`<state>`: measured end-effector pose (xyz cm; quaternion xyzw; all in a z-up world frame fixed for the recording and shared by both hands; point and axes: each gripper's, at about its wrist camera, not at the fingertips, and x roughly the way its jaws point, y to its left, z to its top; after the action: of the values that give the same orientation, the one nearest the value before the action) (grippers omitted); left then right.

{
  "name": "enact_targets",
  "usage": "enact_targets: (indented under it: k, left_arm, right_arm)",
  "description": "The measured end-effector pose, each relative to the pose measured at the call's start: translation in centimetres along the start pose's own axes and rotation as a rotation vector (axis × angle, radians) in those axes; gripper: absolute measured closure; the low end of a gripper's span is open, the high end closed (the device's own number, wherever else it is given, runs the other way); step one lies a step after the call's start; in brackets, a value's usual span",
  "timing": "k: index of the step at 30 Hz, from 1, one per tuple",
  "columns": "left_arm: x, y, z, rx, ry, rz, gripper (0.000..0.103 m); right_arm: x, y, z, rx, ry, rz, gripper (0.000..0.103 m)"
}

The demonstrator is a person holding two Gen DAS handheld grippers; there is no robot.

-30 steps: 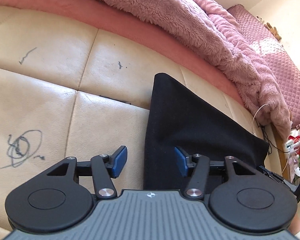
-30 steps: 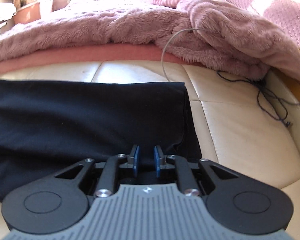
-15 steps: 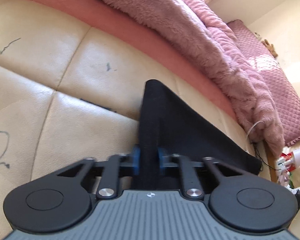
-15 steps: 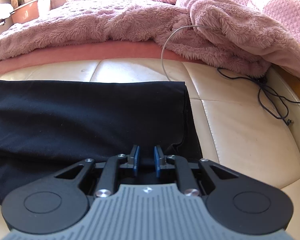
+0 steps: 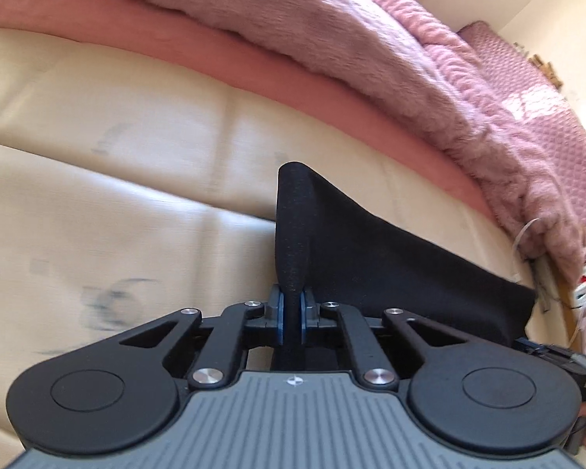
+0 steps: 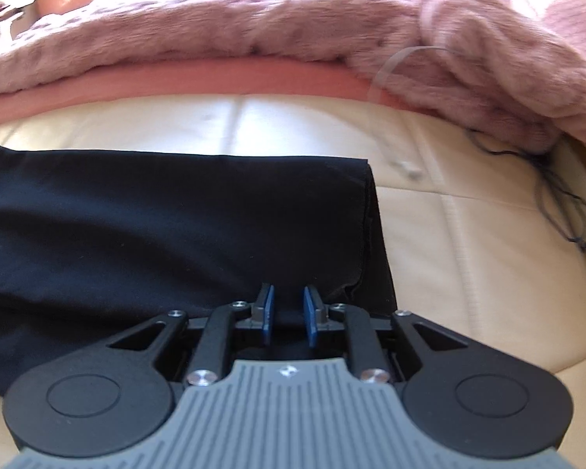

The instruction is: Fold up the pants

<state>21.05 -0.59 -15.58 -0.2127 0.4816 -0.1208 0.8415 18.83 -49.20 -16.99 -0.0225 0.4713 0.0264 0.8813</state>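
The black pants (image 5: 371,258) lie on a cream leather cushion (image 5: 117,195). My left gripper (image 5: 292,305) is closing on their left end, and its blue pads pinch a ridge of cloth that stands up between them. In the right wrist view the pants (image 6: 156,226) spread flat to the left, with their right edge folded. My right gripper (image 6: 290,305) grips the near right corner. Its jaws are opening a little, with dark cloth still filling the gap between the pads.
A fluffy pink blanket (image 5: 332,39) is heaped along the far side over a pink sheet (image 6: 215,78). A thin black cable (image 6: 558,203) trails on the cushion at the right, and a white cable (image 6: 394,62) loops on the blanket. Pen marks (image 5: 109,301) stain the leather at left.
My left gripper went from wide open beside the pants' edge to shut on it, lifting a ridge of cloth. Both grippers moved towards the blanket. The right pads stand slightly wider apart.
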Motion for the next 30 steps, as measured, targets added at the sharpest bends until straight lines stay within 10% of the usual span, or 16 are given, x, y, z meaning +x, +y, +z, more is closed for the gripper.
enact_targets:
  k: [12, 18, 21, 30]
  left_arm:
    - [-3.5, 5.8, 2.0, 0.088, 0.029, 0.246, 0.093]
    - [-3.5, 3.9, 2.0, 0.178, -0.017, 0.367, 0.067]
    - [-4.3, 2.4, 2.3, 0.226, -0.096, 0.418, 0.058]
    - [-1.6, -4.8, 2.5, 0.352, -0.041, 0.134, 0.068]
  right_arm:
    - [-0.7, 12.2, -0.2, -0.119, 0.064, 0.179, 0.078]
    - [-2.0, 12.3, -0.2, -0.092, 0.046, 0.193, 0.07]
    - [-3.3, 9.7, 0.3, 0.058, -0.006, 0.244, 0.05]
    - [-1.7, 2.0, -0.7, 0.435, -0.019, 0.337, 0.036]
